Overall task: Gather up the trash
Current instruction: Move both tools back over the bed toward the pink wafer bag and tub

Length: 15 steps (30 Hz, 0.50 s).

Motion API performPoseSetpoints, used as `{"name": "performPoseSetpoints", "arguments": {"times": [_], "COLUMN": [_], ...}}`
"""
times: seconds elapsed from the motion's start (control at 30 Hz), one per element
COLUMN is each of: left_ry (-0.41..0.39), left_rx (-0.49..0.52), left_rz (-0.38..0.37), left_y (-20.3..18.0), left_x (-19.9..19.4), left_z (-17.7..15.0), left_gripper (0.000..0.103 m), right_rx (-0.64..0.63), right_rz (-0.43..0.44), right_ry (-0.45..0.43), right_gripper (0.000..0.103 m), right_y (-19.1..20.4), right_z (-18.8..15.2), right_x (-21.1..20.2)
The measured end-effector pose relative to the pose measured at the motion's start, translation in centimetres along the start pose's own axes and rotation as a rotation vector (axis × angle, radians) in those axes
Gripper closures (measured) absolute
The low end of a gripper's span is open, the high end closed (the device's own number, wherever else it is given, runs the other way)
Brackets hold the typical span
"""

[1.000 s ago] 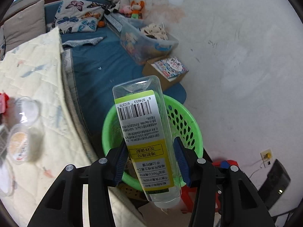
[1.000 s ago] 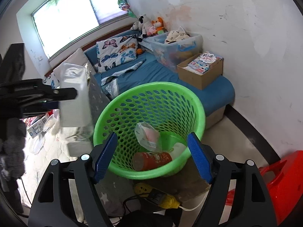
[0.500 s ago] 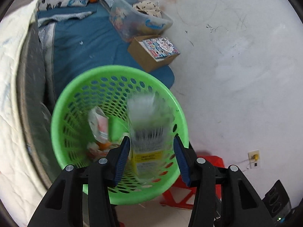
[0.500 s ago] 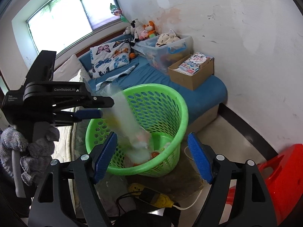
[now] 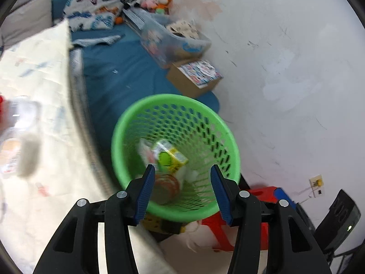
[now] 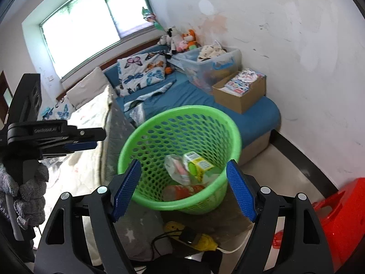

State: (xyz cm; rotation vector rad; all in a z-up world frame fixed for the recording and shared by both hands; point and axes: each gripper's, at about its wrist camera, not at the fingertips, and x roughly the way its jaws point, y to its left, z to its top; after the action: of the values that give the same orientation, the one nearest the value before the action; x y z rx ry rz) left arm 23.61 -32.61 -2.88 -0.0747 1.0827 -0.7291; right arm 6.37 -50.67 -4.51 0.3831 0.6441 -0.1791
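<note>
Bedroom with a scuffed white wall [image 6: 296, 34] and a bright window [image 6: 91, 22]. A blue-sheeted bed [image 6: 194, 91] is running along the wall, carrying a butterfly-print pillow [image 6: 141, 68], a clear plastic storage bin [image 6: 212, 66], an open brown cardboard box [image 6: 241, 91] and a few plush toys [image 6: 180, 38]. A cream quilt [image 5: 34, 114] is lying across the nearer part of the bed.

Landmark: the round green perforated plastic basket [image 6: 194, 116], standing on the floor against the foot of the bed. Inside it the clear plastic bottle with the yellow-green label [image 6: 196, 163] is lying tilted on top of a crumpled clear wrapper [image 6: 175, 169], with an orange-red can [image 6: 182, 190] beneath them at the bottom. The left wrist view is blurred, but the bottle [image 5: 168, 157] is showing there too, inside the basket [image 5: 141, 118].

The left hand-held gripper [image 5: 182, 191] is hovering above the near rim of the basket, jaws spread apart with nothing between the blue pads. In the right wrist view it [image 6: 89, 140] is sitting off to the left of the basket, held by a grey-gloved hand [image 6: 27, 194].

The right hand-held gripper [image 6: 182, 191] is pointing down at the basket, jaws spread wide and holding nothing.

A red plastic stool [image 6: 337, 217] is standing to the right of the basket; a yellow power strip [image 6: 194, 237] is lying on the floor just in front.
</note>
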Motion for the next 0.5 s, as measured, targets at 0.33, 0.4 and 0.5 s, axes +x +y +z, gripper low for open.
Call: {"name": "performPoseSetpoints", "arguments": {"times": [0.33,0.4,0.5], "left_ry": [-0.113,-0.131,-0.162], "left_rx": [-0.012,-0.018,-0.035], "left_rz": [0.151,0.181,0.223], "left_y": [5.9,7.1,9.3], "left_x": [-6.9,-8.1,-10.1], "left_z": [-1.5,-1.6,-1.8], "left_gripper": [0.054,0.054,0.050], "right_rx": [-0.077,-0.097,-0.119], "right_rz": [0.091,0.117,0.148], "right_ry": [0.006,0.010,0.022], "right_gripper": [0.024,0.023,0.022], "right_y": [5.5,7.0,9.0], "right_z": [1.0,1.3,1.6], "right_x": [0.3,0.5,1.1]}}
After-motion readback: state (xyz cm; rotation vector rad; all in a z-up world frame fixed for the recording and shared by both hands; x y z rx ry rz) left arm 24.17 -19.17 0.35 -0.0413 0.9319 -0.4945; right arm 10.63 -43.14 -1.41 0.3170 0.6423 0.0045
